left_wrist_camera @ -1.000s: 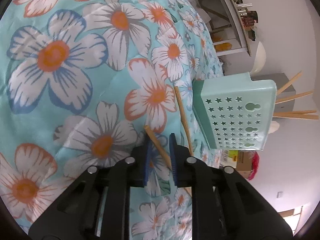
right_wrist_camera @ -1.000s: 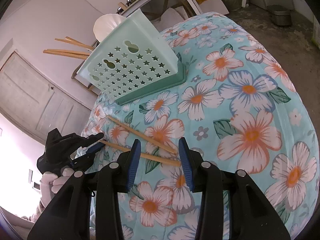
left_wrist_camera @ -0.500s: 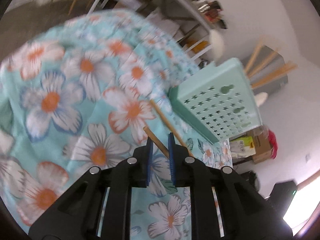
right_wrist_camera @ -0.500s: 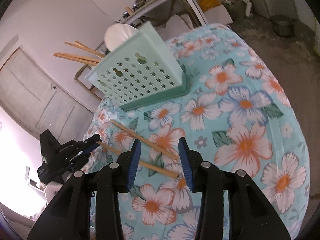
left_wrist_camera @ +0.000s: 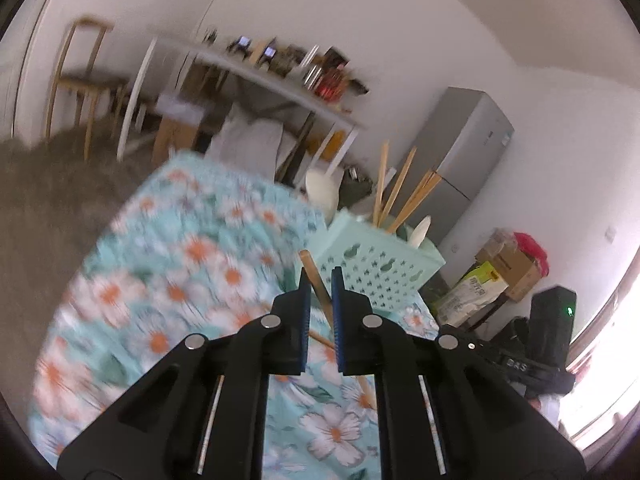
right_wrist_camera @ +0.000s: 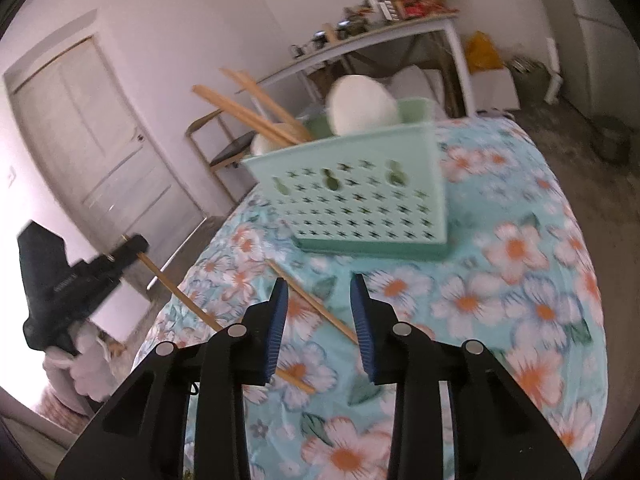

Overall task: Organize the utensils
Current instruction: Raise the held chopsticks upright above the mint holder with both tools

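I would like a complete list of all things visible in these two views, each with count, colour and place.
Perforated mint-green plastic utensil basket: one, mint green, standing on the table.
Floral turquoise tablecloth: one, turquoise with white and orange flowers, covering the table.
Wooden chopsticks in the basket: several, light brown, sticking out of its top.
White spoons: two visible, white, in the basket.
Loose wooden chopstick: one, light brown, lying on the cloth before the basket.
Held wooden chopstick: one, light brown, lifted off the cloth.
Grey refrigerator: one, by the wall.
White door: one, closed.
Left tongs: black with blue pads, shut on the held chopstick.
Right tongs: black, blue pads, open above the loose chopstick.
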Available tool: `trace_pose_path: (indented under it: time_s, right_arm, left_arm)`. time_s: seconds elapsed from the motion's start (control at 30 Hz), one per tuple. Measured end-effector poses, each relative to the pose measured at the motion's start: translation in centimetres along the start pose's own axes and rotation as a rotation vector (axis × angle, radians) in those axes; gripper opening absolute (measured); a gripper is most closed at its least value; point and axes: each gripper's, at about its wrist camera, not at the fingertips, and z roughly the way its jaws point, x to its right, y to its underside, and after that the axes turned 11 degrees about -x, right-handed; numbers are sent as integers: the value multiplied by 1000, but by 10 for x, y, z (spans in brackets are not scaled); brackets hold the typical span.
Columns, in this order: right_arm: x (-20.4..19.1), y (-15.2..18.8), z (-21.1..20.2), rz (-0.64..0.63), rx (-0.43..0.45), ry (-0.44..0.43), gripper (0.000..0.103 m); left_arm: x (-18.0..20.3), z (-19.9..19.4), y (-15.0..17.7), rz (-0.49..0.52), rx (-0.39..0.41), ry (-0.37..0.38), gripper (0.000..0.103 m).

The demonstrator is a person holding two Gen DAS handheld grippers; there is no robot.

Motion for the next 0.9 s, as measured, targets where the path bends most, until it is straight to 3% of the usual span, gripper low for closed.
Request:
trace_pose_path:
  time_s: [0.3,0.57,0.9]
  right_arm:
    - [-54,-30,68,-224,-129,-27,22]
    - [-85,-44,137,-415,-250,61,17]
    - [-85,-46,179,-469,-336,130,12]
  left_arm:
    - [8,-51,-11,117,78,-42,5]
    - [10,-61,-7,145,84,-88,5]
    - [6,-62,-5,127,83,-89,5]
